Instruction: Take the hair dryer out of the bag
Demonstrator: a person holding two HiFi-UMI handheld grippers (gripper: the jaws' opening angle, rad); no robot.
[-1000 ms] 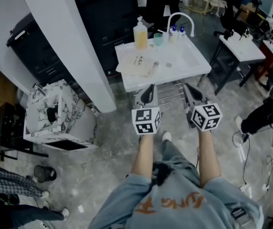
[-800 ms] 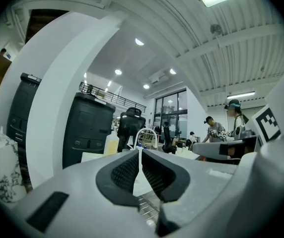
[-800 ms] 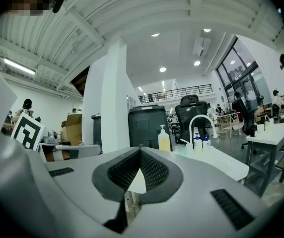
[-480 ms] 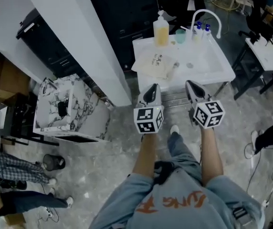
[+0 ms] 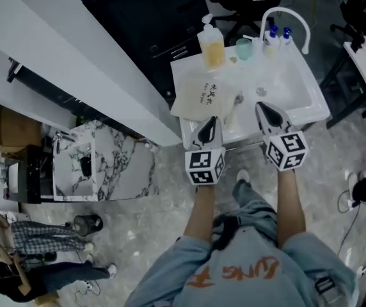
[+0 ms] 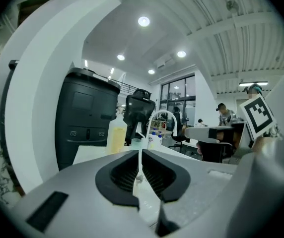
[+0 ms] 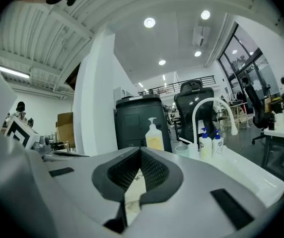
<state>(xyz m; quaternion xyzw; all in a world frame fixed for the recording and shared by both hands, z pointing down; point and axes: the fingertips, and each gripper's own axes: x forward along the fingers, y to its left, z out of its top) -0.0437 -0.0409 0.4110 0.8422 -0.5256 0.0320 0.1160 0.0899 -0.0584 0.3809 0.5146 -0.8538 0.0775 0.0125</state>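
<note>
**Bag on the sink top, both tools closed and empty**

The hair dryer itself shows in none of your views. What you can see is the beige bag (image 5: 202, 98), lying flat on the left part of the white tabletop (image 5: 184, 69), just beside the basin. Along the back edge behind it stand a yellow pump bottle (image 5: 212, 47), a pale green cup (image 5: 244, 48) and two small blue-capped bottles (image 5: 271, 37), under the curved white tap (image 5: 285, 9).

Your left tool (image 5: 208, 121) points at the bag. In the head view its tip overlaps the bag's near edge, but whether it touches the bag cannot be told. Its jaws are together, with only a hairline slit between the ribbed pads and nothing caught in it. Your right tool (image 5: 263, 109) sits beside it to the right, its tip over the near rim of the basin. Its jaws are pressed together too and hold nothing.

Farther out, a dark cabinet (image 5: 151, 18) stands behind the tabletop, and a white pillar (image 5: 87, 62) runs along its left. A marble-patterned box (image 5: 106, 165) sits on the floor beyond the pillar.
</note>
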